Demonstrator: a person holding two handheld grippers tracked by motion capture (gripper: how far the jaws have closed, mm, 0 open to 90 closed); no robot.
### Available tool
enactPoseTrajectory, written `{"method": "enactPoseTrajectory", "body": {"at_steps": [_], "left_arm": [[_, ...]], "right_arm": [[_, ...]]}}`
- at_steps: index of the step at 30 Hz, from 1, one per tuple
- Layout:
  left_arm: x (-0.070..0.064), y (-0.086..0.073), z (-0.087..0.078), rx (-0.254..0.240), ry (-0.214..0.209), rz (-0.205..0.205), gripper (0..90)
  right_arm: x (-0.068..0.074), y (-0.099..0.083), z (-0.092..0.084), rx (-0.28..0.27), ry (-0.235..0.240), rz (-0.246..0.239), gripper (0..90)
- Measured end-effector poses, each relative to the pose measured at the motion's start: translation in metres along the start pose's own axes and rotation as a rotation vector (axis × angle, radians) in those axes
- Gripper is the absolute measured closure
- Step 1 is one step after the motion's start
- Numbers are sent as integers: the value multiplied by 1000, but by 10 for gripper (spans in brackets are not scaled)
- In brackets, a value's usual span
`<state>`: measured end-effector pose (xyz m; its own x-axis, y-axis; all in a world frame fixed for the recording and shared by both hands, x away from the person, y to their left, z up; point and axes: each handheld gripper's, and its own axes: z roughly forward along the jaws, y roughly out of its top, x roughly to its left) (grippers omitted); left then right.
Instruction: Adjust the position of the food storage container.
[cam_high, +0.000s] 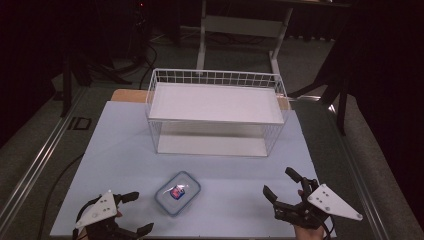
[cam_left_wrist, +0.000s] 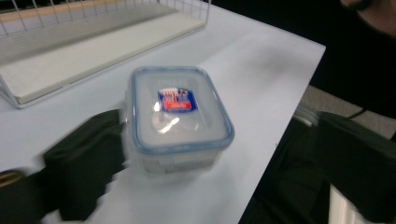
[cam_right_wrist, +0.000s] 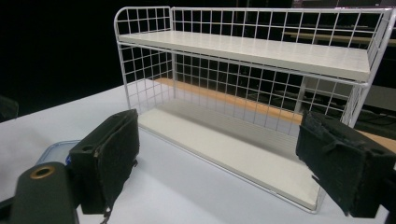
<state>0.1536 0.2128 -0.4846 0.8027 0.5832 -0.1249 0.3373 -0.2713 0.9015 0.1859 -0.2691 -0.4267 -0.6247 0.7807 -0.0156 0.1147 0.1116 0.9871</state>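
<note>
A small lidded plastic box (cam_high: 177, 192) sat on the table (cam_high: 120, 145) near its front edge, between the two grippers and in front of a white wire shelf rack (cam_high: 216, 112). The left gripper (cam_high: 131, 214) had its jaws spread wide and held nothing, one jaw close beside the box. The right gripper (cam_high: 282, 186) was likewise wide open and empty, aimed at the rack. A careless nudge from that near jaw could have pushed the box sideways, since nothing braced it.

Lidded clear container (cam_high: 177, 193) upright before wire rack (cam_high: 216, 111)
</note>
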Motion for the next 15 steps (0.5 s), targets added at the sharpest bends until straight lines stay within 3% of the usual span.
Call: {"method": "enactPoseTrajectory", "body": {"at_steps": [1,2,3,4,5,7,10,12,14,15], "left_arm": [[3,-5,1,21,-28,-15,173],[4,-8,2,30,-28,-7,186],[4,-8,2,30,-28,-7,264],[6,-11,2,47,-69,-4,369],[7,-12,2,50,-81,-7,419],[11,-15,4,84,-107,-35,551],[15,-18,9,132,-87,-52,650],[15,-20,11,143,-87,-44,741],[17,-25,18,211,-98,-7,830],[18,-26,20,223,-106,-11,867]], "right_arm": [[0,0,0,0,2,-1,135],[1,0,1,1,6,0,135],[1,0,1,1,6,0,135],[1,-1,2,1,8,0,135],[1,-1,2,0,9,0,135],[1,-1,3,-5,12,2,135],[2,-2,5,-7,15,-1,135],[2,-2,6,-5,16,2,135],[2,-3,7,-4,20,1,135],[2,-3,7,-6,20,2,135]]}}
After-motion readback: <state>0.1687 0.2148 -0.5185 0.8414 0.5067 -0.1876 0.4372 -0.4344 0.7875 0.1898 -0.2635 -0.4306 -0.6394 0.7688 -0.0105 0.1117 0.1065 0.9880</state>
